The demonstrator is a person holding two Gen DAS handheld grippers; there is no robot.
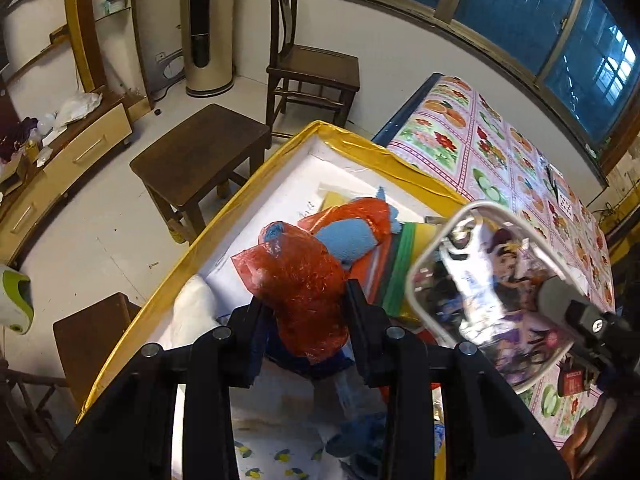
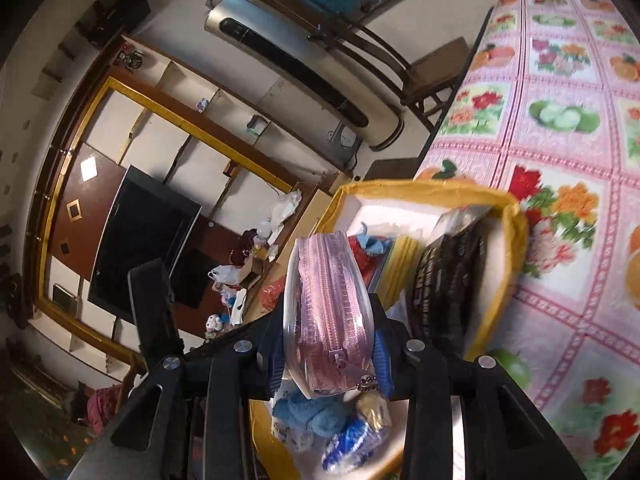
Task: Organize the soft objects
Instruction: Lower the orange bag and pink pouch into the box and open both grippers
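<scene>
My left gripper is shut on a crumpled red plastic bag that wraps a blue plush piece, held over the white box with yellow-taped rim. In the left wrist view the pink cartoon pencil case hangs at the right, pinched by the other gripper. My right gripper is shut on that zippered pink case, its zipper edge facing the camera, above the same box. Below it lie a blue plush and small wrapped items.
The box rests at the edge of a table with a pink fruit-and-flower cloth. Wooden stools and a chair stand on the floor beyond. A dark booklet leans inside the box. A TV hangs on the wall unit.
</scene>
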